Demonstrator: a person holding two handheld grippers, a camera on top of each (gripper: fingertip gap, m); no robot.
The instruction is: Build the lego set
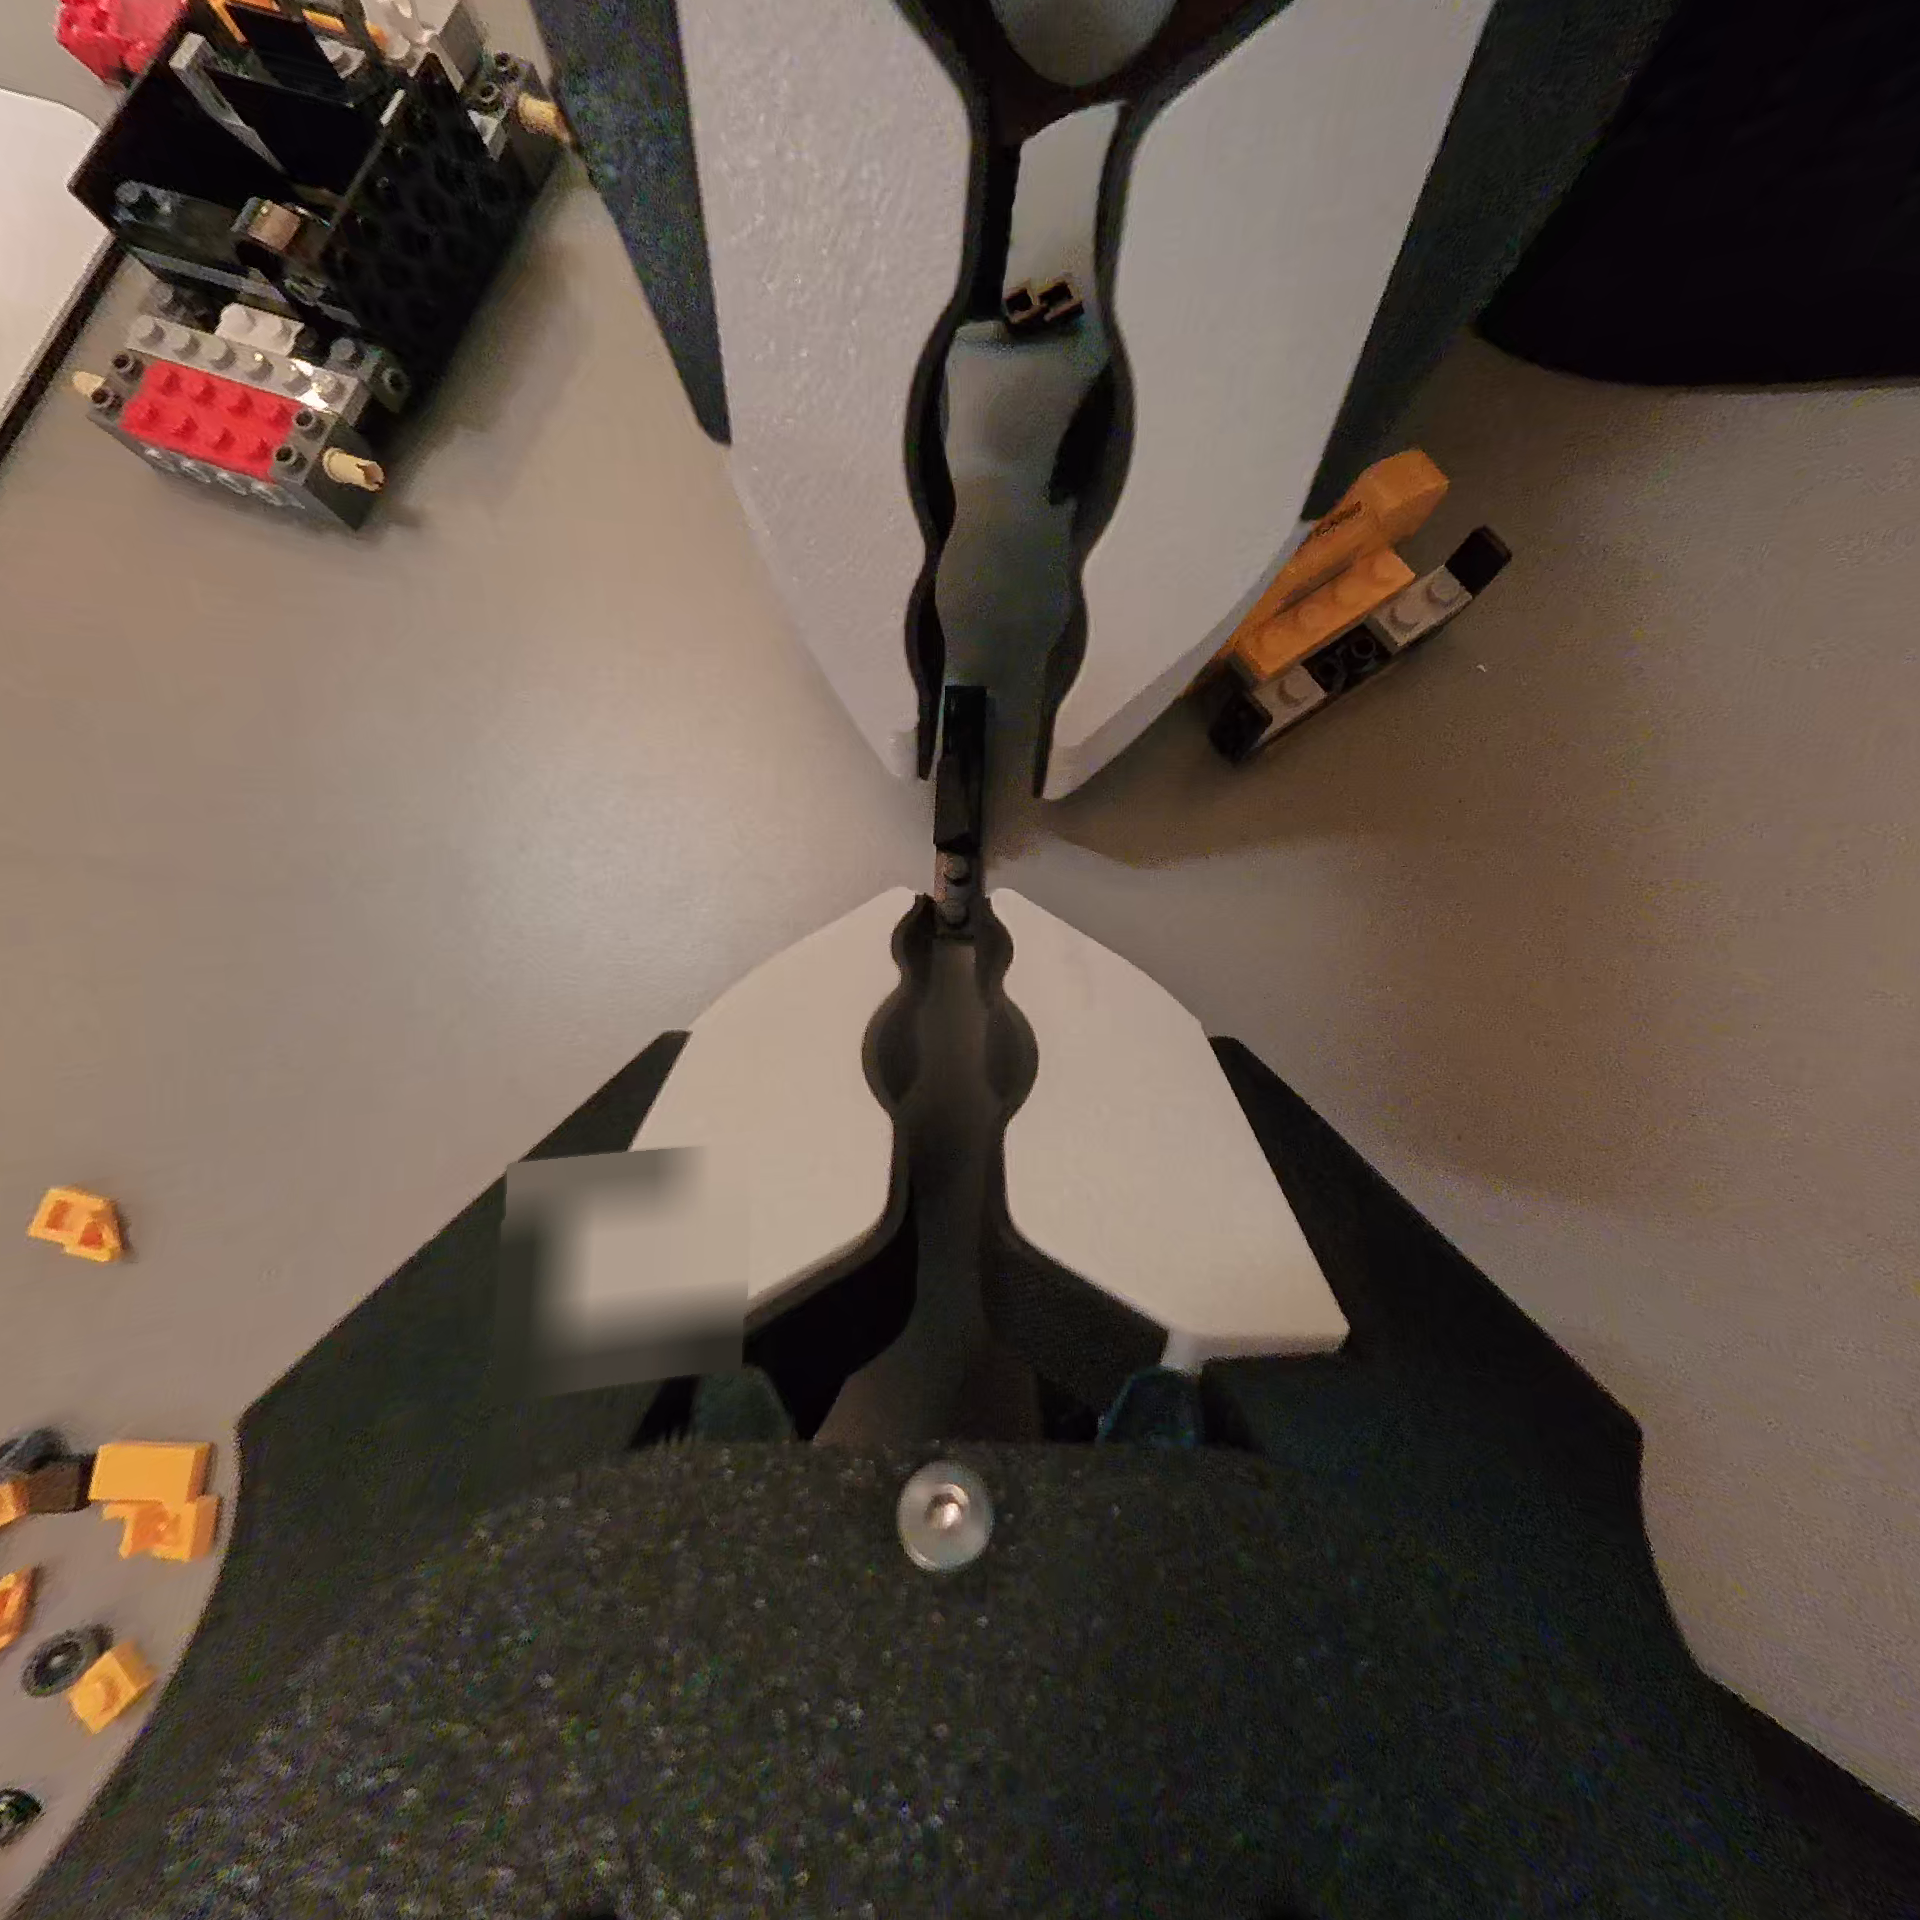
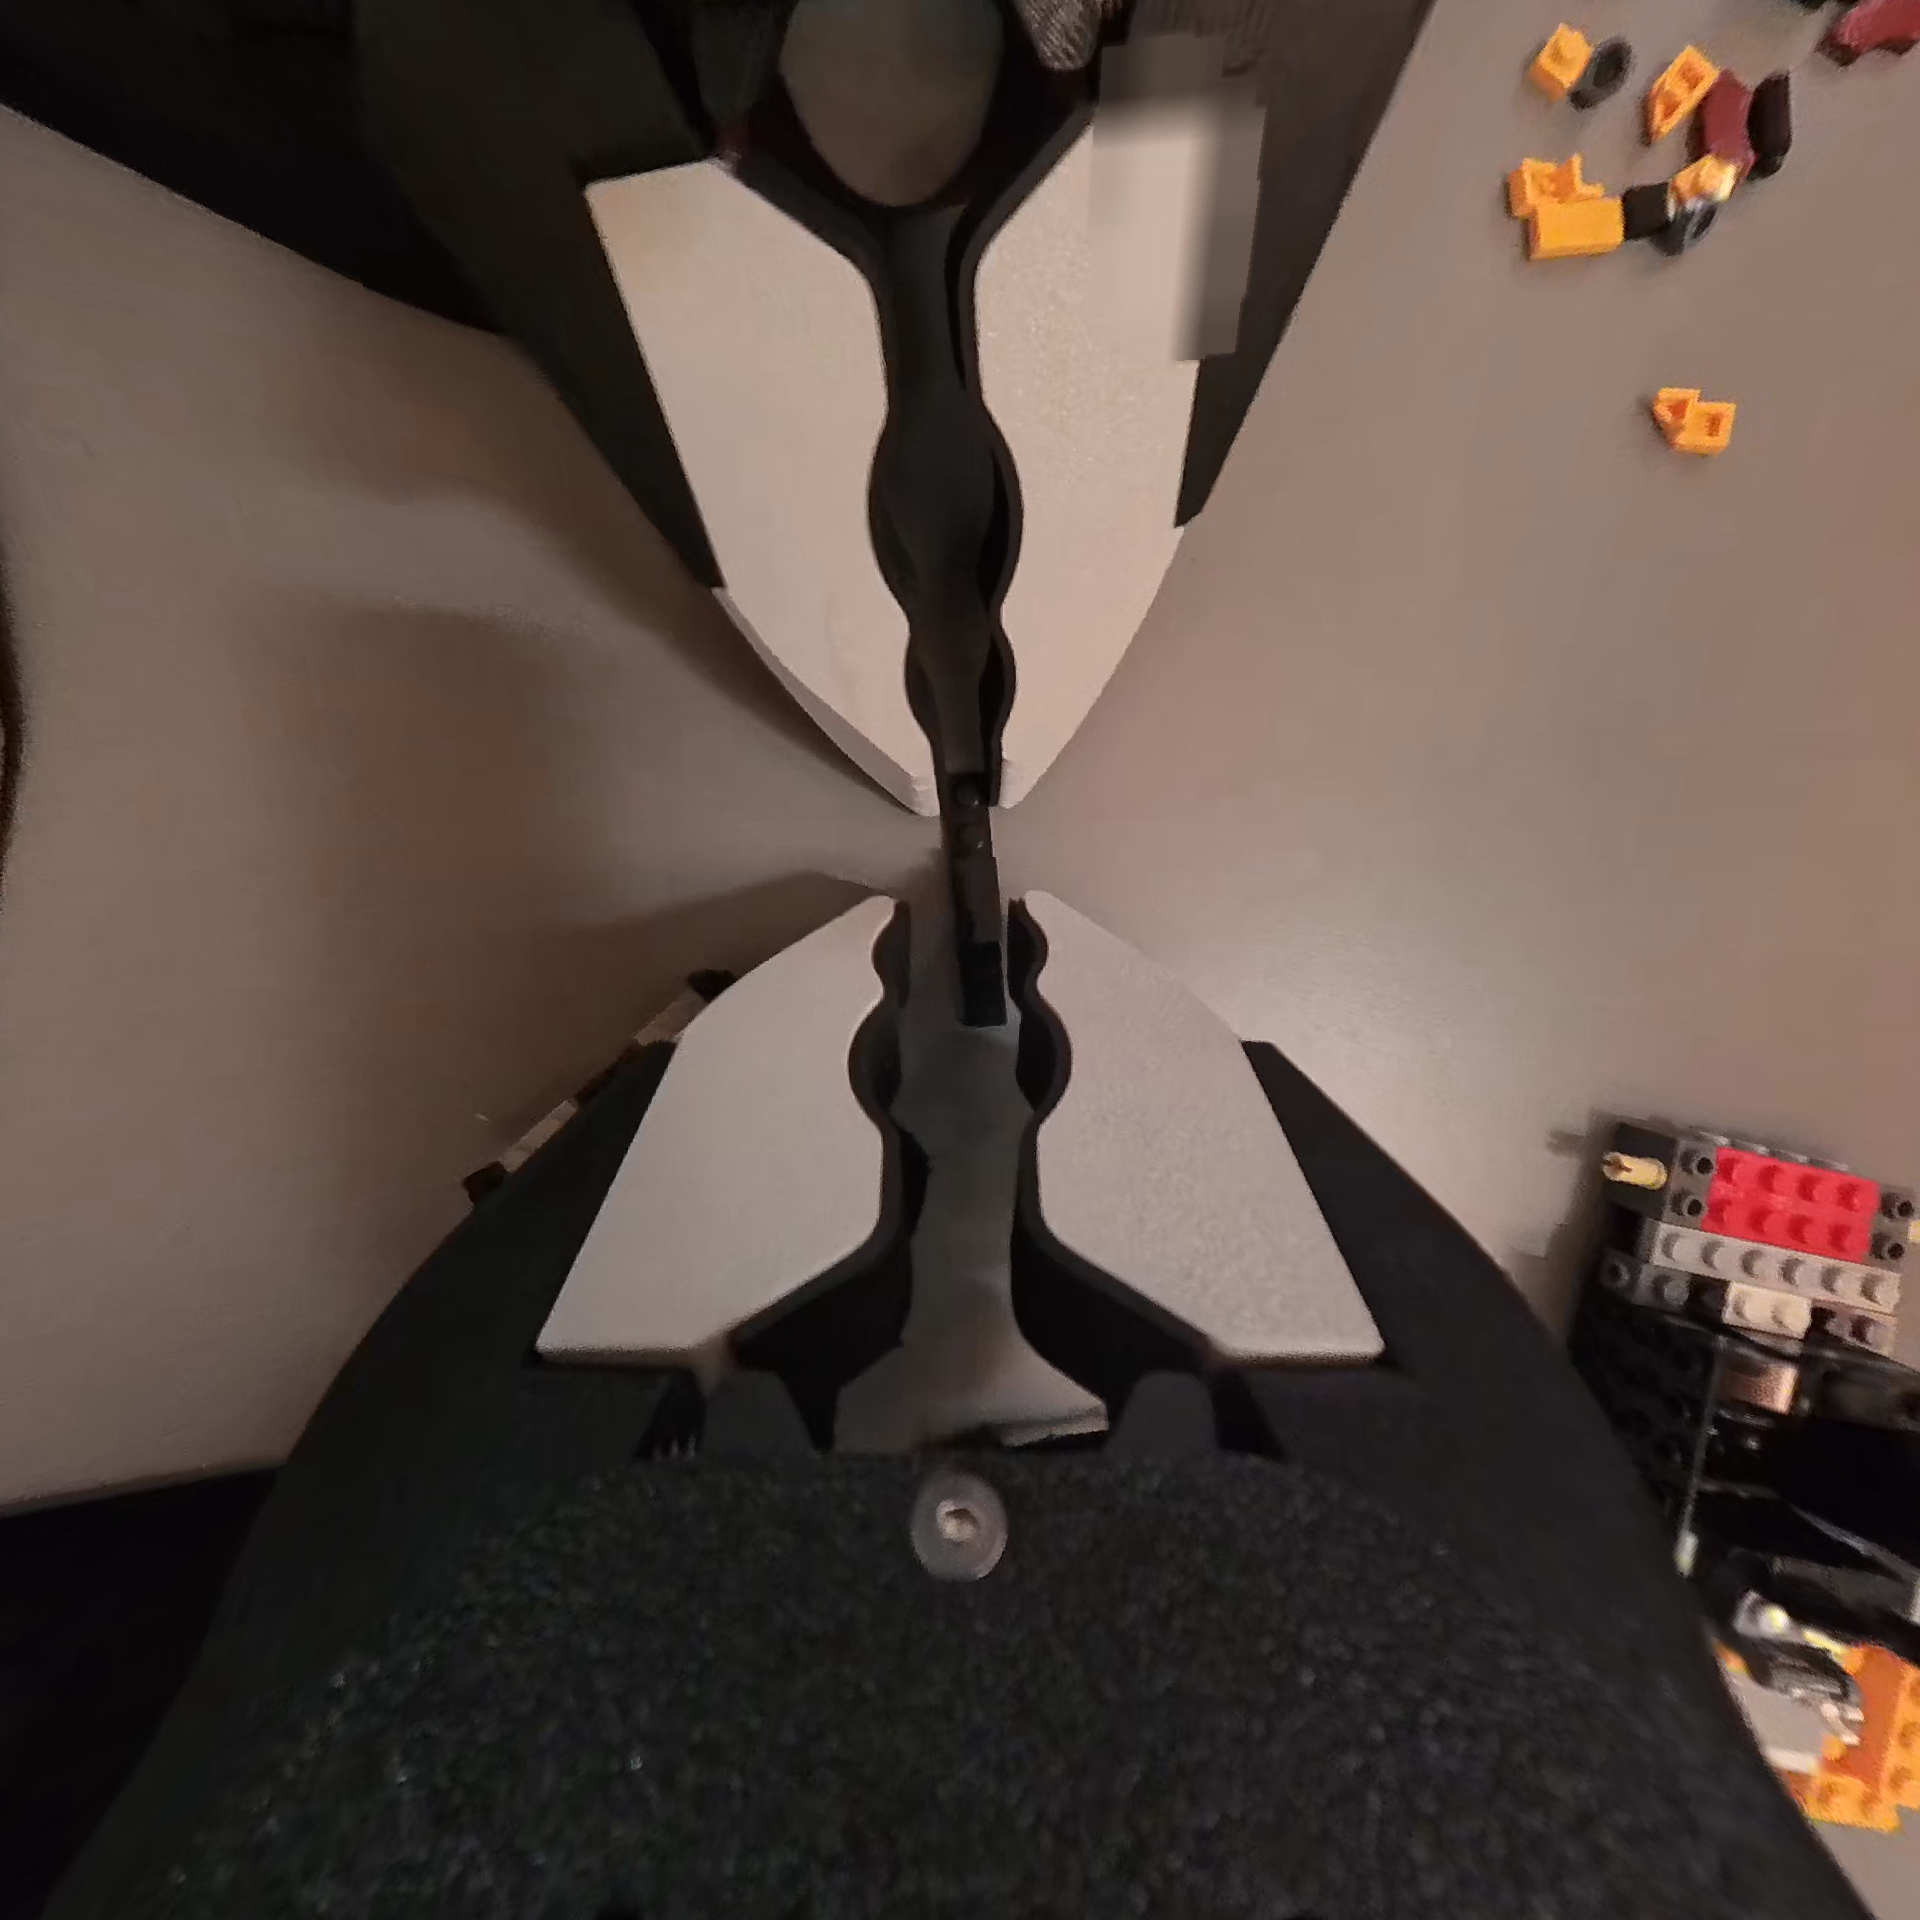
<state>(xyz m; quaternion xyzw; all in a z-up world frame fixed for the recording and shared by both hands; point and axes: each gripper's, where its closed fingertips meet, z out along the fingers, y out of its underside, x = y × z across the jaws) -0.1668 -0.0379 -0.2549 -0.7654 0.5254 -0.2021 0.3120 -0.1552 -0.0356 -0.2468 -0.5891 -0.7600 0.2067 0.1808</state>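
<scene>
- We see a thin black lego piece point(image 1: 958, 774) held in the air between the two tools, which meet tip to tip above the grey surface point(image 1: 416, 831).
- Our left hand-held gripper point(image 1: 954, 912) is closed on the studded near end of that piece, its white fingers point(image 1: 1101, 1039) nearly touching.
- Our right hand-held gripper point(image 2: 961, 914) stands slightly parted around the far end of the same piece point(image 2: 977, 914); the piece lies against one finger, and we cannot tell whether the other presses it (the gap there looks clear).
- Beyond the left hand-held gripper, to its left, sits a black, grey and red lego assembly point(image 1: 281, 281) with tan pins at its corners.
- Beyond it to the right, just beside the opposing tool, lies a smaller orange, grey and black build point(image 1: 1351, 613), partly hidden by it.
- Close by on the left hand-held gripper's left, loose orange and black pieces point(image 1: 145, 1496) lie scattered on the surface.
- Between the opposing tool's fingers a small dark brick point(image 1: 1042, 303) shows on the surface.
</scene>
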